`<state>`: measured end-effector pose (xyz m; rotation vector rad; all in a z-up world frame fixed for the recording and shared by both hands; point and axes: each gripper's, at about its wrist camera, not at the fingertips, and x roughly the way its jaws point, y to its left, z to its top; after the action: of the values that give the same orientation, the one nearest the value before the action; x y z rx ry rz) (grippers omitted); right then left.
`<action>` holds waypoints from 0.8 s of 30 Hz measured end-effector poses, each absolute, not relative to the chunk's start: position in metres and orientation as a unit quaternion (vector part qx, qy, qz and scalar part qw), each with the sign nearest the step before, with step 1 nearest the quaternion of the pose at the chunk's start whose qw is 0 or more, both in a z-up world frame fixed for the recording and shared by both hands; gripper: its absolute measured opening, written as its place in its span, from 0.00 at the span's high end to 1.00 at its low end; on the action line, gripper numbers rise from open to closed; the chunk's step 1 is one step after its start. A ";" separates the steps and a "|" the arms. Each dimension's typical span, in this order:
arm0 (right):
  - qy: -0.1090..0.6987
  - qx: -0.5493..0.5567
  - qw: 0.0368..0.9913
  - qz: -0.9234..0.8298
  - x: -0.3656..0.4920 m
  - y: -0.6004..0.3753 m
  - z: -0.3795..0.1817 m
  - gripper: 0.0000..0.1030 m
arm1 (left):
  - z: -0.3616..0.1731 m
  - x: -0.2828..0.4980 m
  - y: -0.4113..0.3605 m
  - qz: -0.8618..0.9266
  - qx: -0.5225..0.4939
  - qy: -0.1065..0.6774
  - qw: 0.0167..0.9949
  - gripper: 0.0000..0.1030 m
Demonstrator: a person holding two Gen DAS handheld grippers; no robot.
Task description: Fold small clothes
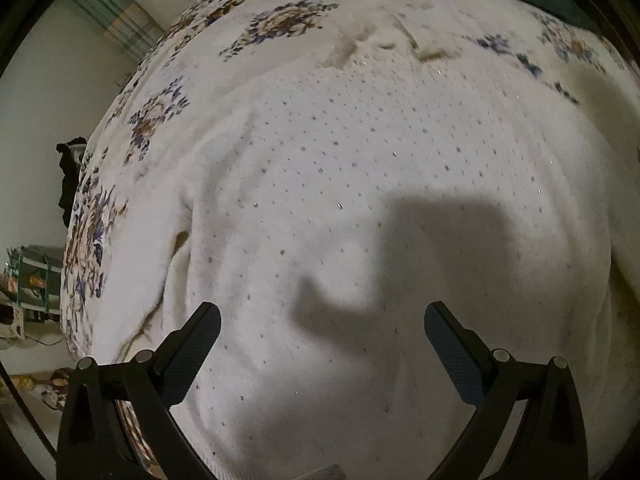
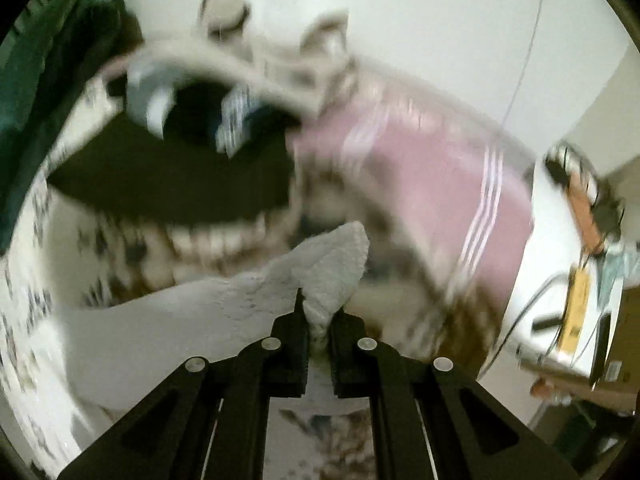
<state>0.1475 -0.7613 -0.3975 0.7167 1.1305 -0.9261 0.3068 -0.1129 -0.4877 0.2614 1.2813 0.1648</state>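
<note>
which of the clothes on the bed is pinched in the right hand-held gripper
The white fuzzy garment: a bunched edge of it sits between the shut fingers of the right hand-held gripper. The pink striped garment and the black one lie farther off, untouched.

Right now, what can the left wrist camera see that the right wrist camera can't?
Only the left wrist view shows the white sweater's sparkly dotted front spread flat, with the left claw open above it. Only the right wrist view shows the right claw shut on a sweater corner, a pink striped garment and dark clothes. Both show the sweater and the flowered bedsheet.
</note>
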 end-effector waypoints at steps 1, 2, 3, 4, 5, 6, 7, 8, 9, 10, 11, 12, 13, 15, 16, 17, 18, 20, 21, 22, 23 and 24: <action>0.496 0.315 0.694 -0.416 0.155 -0.769 -0.387 0.93 | -0.487 0.308 -0.111 0.077 0.119 0.595 0.792 0.00; 0.490 0.311 0.700 -0.417 0.158 -0.782 -0.379 0.93 | -0.487 0.310 -0.109 0.077 0.116 0.594 0.792 0.00; 0.489 0.303 0.704 -0.416 0.167 -0.786 -0.372 0.93 | -0.488 0.311 -0.108 0.077 0.113 0.595 0.792 0.00; 0.491 0.295 0.707 -0.414 0.174 -0.790 -0.368 0.93 | -0.490 0.311 -0.106 0.079 0.110 0.596 0.792 0.00; 0.494 0.291 0.707 -0.414 0.182 -0.791 -0.370 0.92 | -0.492 0.311 -0.105 0.080 0.108 0.598 0.790 0.00; 0.498 0.294 0.703 -0.413 0.189 -0.793 -0.375 0.92 | -0.494 0.311 -0.104 0.082 0.106 0.601 0.788 0.00; 0.500 0.306 0.699 -0.409 0.194 -0.793 -0.377 0.92 | -0.497 0.311 -0.100 0.085 0.100 0.606 0.785 0.00; 0.502 0.322 0.694 -0.403 0.200 -0.793 -0.382 0.92 | -0.498 0.311 -0.098 0.089 0.096 0.608 0.783 0.00; 0.503 0.336 0.692 -0.394 0.207 -0.789 -0.384 0.92 | -0.498 0.310 -0.094 0.093 0.092 0.609 0.782 0.00; 0.502 0.347 0.695 -0.381 0.218 -0.781 -0.383 0.92 | -0.498 0.309 -0.091 0.095 0.089 0.610 0.782 0.00; 0.502 0.355 0.698 -0.368 0.227 -0.772 -0.382 0.92 | -0.498 0.309 -0.083 0.099 0.079 0.610 0.782 0.00; 0.502 0.363 0.702 -0.350 0.239 -0.758 -0.380 0.92 | -0.498 0.308 -0.079 0.102 0.074 0.611 0.782 0.00; 0.503 0.368 0.710 -0.327 0.253 -0.743 -0.378 0.92 | -0.498 0.307 -0.072 0.107 0.069 0.610 0.782 0.00; 0.511 0.369 0.725 -0.278 0.289 -0.698 -0.374 0.92 | -0.498 0.304 -0.056 0.117 0.060 0.610 0.781 0.00; 0.516 0.366 0.731 -0.254 0.305 -0.676 -0.372 0.92 | -0.498 0.303 -0.046 0.123 0.053 0.611 0.781 0.00; 0.523 0.356 0.740 -0.230 0.323 -0.651 -0.369 0.92 | -0.498 0.302 -0.033 0.131 0.047 0.611 0.779 0.00; 0.527 0.341 0.751 -0.203 0.344 -0.619 -0.365 0.92 | -0.498 0.300 -0.023 0.137 0.043 0.612 0.778 0.00; 0.542 0.313 0.767 -0.144 0.385 -0.551 -0.363 0.92 | -0.495 0.296 0.007 0.155 0.032 0.610 0.776 0.00; 0.550 0.298 0.771 -0.115 0.405 -0.513 -0.364 0.92 | -0.493 0.295 0.021 0.164 0.029 0.608 0.776 0.00; 0.559 0.279 0.775 -0.091 0.425 -0.473 -0.365 0.92 | -0.490 0.294 0.042 0.177 0.025 0.604 0.776 0.00; 0.570 0.253 0.779 -0.066 0.444 -0.429 -0.368 0.92 | -0.489 0.292 0.055 0.184 0.022 0.603 0.776 0.00; 0.579 0.223 0.783 -0.044 0.461 -0.383 -0.374 0.92 | -0.489 0.292 0.069 0.192 0.019 0.601 0.775 0.00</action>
<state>0.4613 -0.3831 -0.3736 0.4817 1.2503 -0.0941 0.2918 0.0688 -0.4885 0.0415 1.3015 0.4159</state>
